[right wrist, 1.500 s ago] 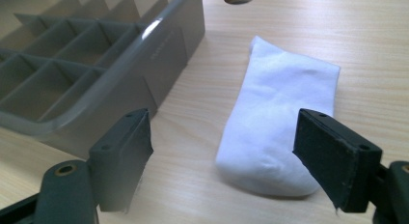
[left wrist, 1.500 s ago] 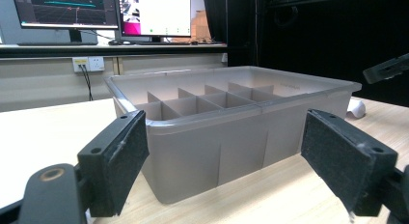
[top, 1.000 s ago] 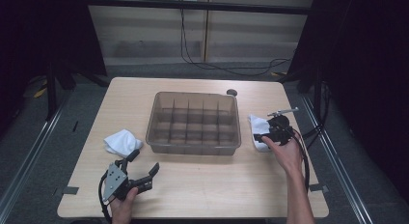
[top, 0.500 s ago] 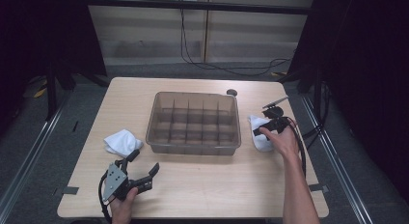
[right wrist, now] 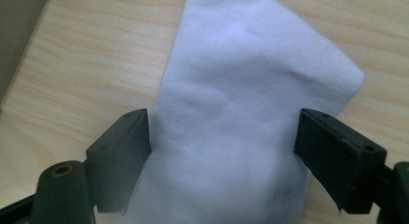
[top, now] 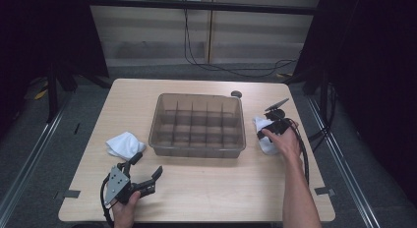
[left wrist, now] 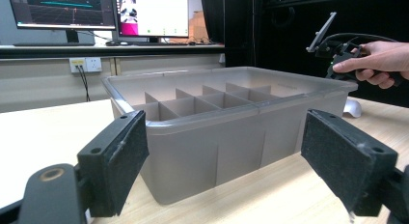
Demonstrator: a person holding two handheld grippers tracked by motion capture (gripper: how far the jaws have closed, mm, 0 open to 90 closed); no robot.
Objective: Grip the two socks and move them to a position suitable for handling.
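Note:
A grey compartment bin (top: 196,148) stands mid-table; its front wall (left wrist: 217,151) rises close ahead in the left gripper view. A crumpled white cloth (top: 125,143) lies to its left. My left gripper (top: 146,165) rests near the front edge, open and empty (left wrist: 226,132). Right of the bin lies a second white cloth (top: 267,145). My right gripper (top: 268,128) points down over it. Its jaws have just been opening and now straddle that cloth (right wrist: 251,79), open (right wrist: 222,132), with the pads at the cloth's edges.
A small dark round object (top: 236,94) sits on the table behind the bin. The right hand's gripper (left wrist: 337,45) shows beyond the bin in the left gripper view. Monitors (left wrist: 149,14) stand behind the table. Bare wood runs along the front.
My right gripper has shifted a little left toward the bin and lower over the white cloth. The left gripper has stayed where it was.

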